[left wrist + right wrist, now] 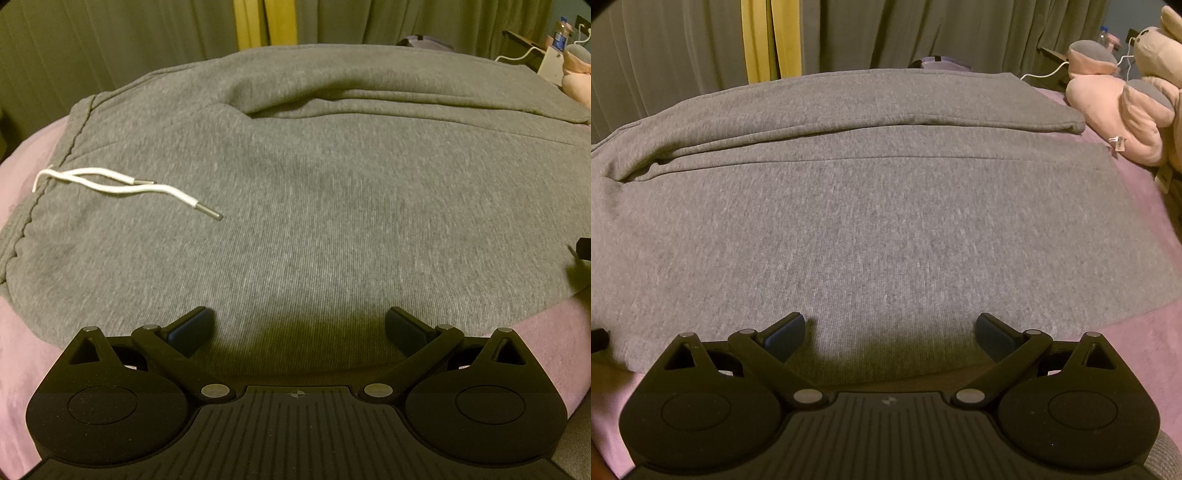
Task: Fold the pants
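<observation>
**Pants spread flat, both grippers poised at near edge**

The bed (1137, 354), covered w/ a pink sheet, is taken up almost fully by the grey pants (314, 206), laid flat across it. Long axis is judged to run left-right: waistband at the left, legs extending to the right, hems near the plush toy (1123, 110). The far leg is seen lying partly bunched beside the near one, prob. so a lengthwise fold can be made first. The left gripper (300, 328) is held over the near edge by the hip, the right gripper (890, 332) over the near leg; jaws of both are spread wide, nothing gripped. Placement apart along the near edge is judged to suit lifting it evenly. The white drawstring (110, 184) lies loose on the fabric near the waistband.
</observation>
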The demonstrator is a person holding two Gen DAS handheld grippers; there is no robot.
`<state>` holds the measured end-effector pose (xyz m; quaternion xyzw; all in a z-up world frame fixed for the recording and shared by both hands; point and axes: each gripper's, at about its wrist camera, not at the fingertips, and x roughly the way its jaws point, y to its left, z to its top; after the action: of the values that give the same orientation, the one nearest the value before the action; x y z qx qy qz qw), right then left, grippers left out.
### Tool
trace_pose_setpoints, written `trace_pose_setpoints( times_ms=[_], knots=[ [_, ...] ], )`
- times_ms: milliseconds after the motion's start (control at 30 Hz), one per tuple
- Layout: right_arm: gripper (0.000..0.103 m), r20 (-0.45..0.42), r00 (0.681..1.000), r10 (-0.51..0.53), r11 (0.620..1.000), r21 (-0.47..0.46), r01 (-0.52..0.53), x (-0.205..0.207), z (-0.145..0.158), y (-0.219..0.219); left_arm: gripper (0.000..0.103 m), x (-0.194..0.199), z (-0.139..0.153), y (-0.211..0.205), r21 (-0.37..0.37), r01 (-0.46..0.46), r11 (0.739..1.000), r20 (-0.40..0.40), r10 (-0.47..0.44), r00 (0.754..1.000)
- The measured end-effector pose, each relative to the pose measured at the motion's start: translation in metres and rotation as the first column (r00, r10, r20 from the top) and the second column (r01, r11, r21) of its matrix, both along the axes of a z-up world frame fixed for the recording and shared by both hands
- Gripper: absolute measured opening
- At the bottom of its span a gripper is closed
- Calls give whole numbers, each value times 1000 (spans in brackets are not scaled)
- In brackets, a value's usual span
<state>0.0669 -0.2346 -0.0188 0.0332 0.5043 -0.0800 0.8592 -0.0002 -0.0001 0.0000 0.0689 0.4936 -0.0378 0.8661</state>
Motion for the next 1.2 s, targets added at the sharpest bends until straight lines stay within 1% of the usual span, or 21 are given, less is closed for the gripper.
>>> trace_pose_setpoints(
  times_ms=[1200],
  knots=[
    [99,-16,1000,4,1000,27,-4,3,-3,0,103,0,0,2,-10,-6,1000,-5,6,1000]
  ],
)
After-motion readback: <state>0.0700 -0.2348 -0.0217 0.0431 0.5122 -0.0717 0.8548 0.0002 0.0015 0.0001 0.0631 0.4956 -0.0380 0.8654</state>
